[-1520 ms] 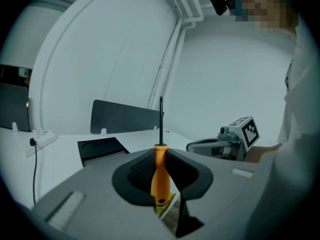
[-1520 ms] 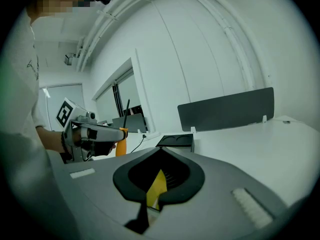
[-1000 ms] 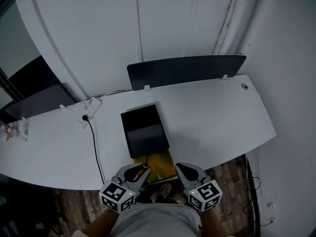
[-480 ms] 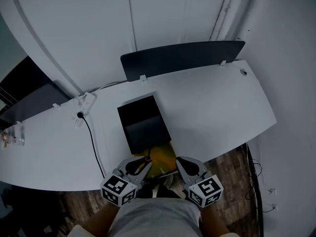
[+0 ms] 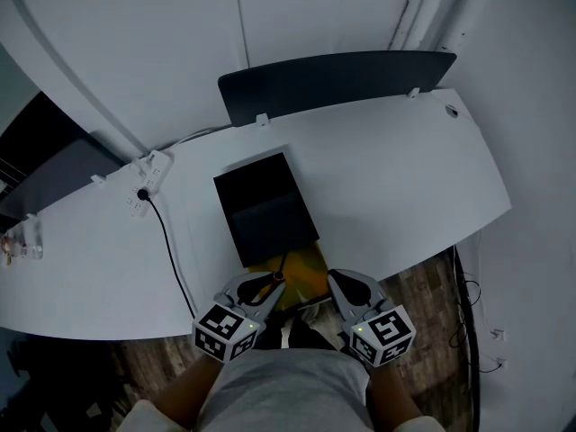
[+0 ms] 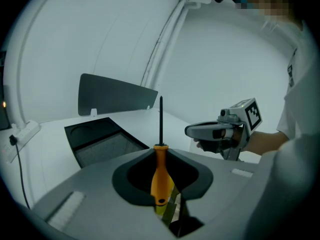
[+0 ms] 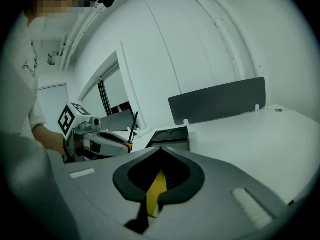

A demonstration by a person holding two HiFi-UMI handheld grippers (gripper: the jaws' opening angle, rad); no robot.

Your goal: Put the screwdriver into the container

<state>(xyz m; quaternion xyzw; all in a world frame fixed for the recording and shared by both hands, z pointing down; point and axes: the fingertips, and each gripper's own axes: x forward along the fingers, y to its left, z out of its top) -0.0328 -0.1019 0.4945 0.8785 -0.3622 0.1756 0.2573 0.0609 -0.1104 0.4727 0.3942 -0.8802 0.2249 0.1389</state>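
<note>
**A:** What's in the left one?

**B:** My left gripper (image 6: 160,150) is clamped on the screwdriver (image 6: 159,176). The matte grey jaws pinch a smooth orange plastic handle, rounded at the butt and narrowing toward the collar. A thin, dark, straight metal shaft sticks out past the tips.

**A:** And the container?

**B:** The container (image 5: 265,207) is a black rectangular box, lying flat on the white desk (image 5: 405,187) with its long side running away from me. In the left gripper view I see a round recess in one section and a grainy grey lining, foam-like, in the other.

**A:** Where's the screwdriver against it?

**B:** Not inside. The handle sits at the desk's near edge, over a yellow sheet (image 5: 304,268). The shaft points at the container's near end, and its tip is about at the rim. I can't tell whether it crosses.

**A:** Right side?

**B:** On my right gripper (image 7: 160,151) the tips meet in a point with nothing pinched. It is beside the left one, apart from it, at the same desk edge. A curved dark divider panel (image 5: 337,79) stands behind the container.
</note>
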